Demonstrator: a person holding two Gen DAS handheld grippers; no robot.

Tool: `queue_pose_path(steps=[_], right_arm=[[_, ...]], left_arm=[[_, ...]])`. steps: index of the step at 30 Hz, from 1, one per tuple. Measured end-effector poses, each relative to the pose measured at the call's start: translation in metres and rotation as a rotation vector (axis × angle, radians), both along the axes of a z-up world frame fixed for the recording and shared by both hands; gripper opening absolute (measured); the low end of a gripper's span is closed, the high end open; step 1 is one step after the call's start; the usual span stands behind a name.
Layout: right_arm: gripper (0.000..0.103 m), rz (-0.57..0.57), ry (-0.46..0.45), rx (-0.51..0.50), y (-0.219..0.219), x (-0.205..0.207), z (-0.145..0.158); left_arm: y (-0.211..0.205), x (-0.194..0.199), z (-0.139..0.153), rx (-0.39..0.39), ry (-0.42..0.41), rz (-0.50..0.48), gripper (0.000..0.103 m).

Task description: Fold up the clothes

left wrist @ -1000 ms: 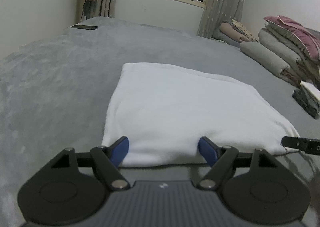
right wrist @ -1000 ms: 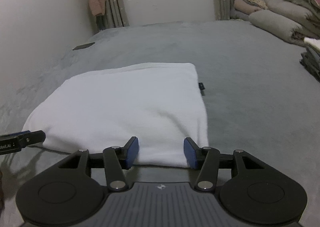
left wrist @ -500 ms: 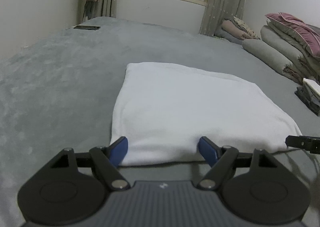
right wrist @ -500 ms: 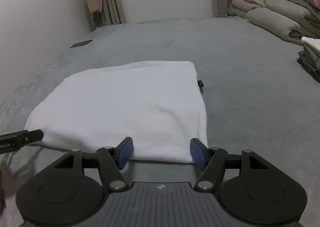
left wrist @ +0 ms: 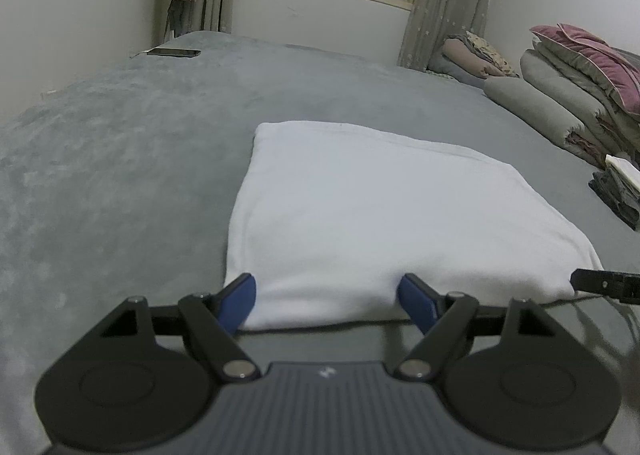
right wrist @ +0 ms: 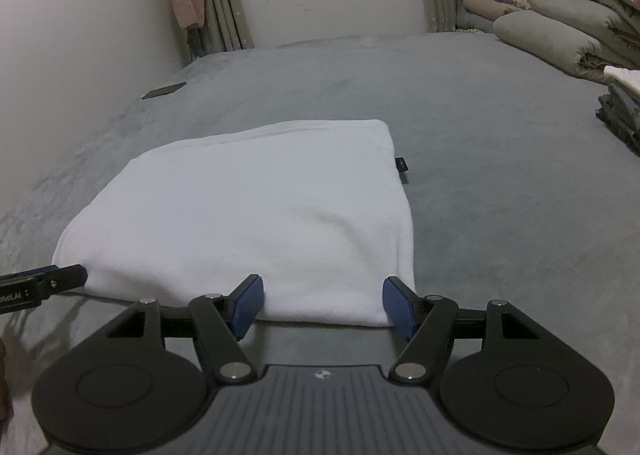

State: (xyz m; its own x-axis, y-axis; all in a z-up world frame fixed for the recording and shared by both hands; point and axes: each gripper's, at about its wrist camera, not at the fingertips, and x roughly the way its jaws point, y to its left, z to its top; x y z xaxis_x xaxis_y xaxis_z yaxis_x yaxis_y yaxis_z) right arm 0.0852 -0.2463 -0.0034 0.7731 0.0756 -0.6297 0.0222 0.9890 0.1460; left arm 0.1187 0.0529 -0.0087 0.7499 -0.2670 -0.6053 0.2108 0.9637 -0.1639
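Grey bed cover point(left wrist: 120, 175), wide and flat. Phone point(left wrist: 174, 52) far back by the left wall. Left gripper point(left wrist: 327, 301) low at the near edge of the folded white cloth point(left wrist: 380, 215), blue fingers point(left wrist: 240, 299) spread wide, one at the cloth's near left corner, nothing pinched. Right gripper point(right wrist: 323, 305) at the near right corner, spread wide too, empty. Small black tag point(right wrist: 401, 165) at the cloth's right edge. Folded quilts point(right wrist: 568, 11) and a dark clothes pile point(right wrist: 620, 115) far right.
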Motion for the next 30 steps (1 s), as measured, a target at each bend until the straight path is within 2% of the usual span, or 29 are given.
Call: queue_pose_path(steps=[14, 19, 23, 25, 30], right_arm=[[0.067, -0.016, -0.024, 0.013, 0.0, -0.003, 0.011], [0.067, 0.034, -0.059, 0.05, 0.005, -0.005, 0.016], [0.069, 0.097, -0.011, 0.011, 0.024, 0.004, 0.001], [0.072, 0.104, -0.015, -0.008, 0.024, 0.004, -0.002], [0.072, 0.064, -0.007, -0.004, 0.008, 0.002, -0.001]], left_arm=[[-0.004, -0.003, -0.002, 0.035, -0.02, 0.011, 0.08], [-0.007, -0.006, -0.003, 0.047, -0.031, 0.018, 0.08], [-0.002, -0.009, -0.002, 0.029, -0.033, 0.022, 0.08], [0.001, -0.01, 0.0, 0.021, -0.035, 0.027, 0.079], [0.014, -0.009, 0.007, -0.022, -0.029, 0.045, 0.077]])
